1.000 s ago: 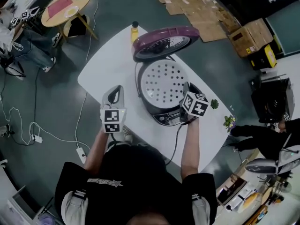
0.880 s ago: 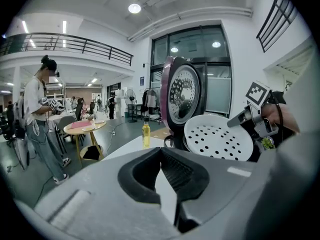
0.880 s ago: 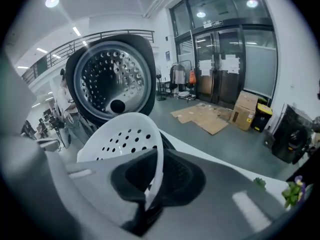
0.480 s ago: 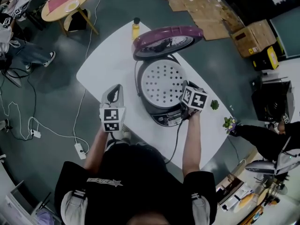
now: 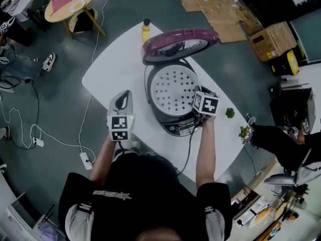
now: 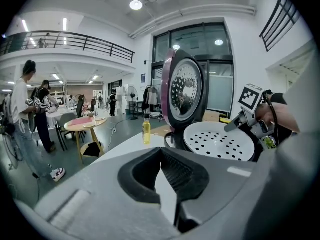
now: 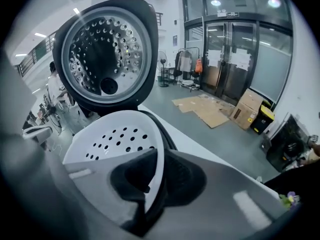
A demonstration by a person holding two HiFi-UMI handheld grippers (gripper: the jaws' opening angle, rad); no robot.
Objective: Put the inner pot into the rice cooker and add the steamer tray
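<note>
Sitting in the rice cooker is the steamer tray.

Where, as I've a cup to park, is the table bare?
Bare: the table left of the rice cooker, between the bottle and the left gripper. A thin strip lies right of it, by the plant. Crowded: the front, with the cord and the right gripper shut on the tray.

One rice cooker, one perforated steamer tray, one yellow bottle at the white table's twelve o'clock edge. Two grippers: left gripper, right gripper. One round wooden table at eleven o'clock.
</note>
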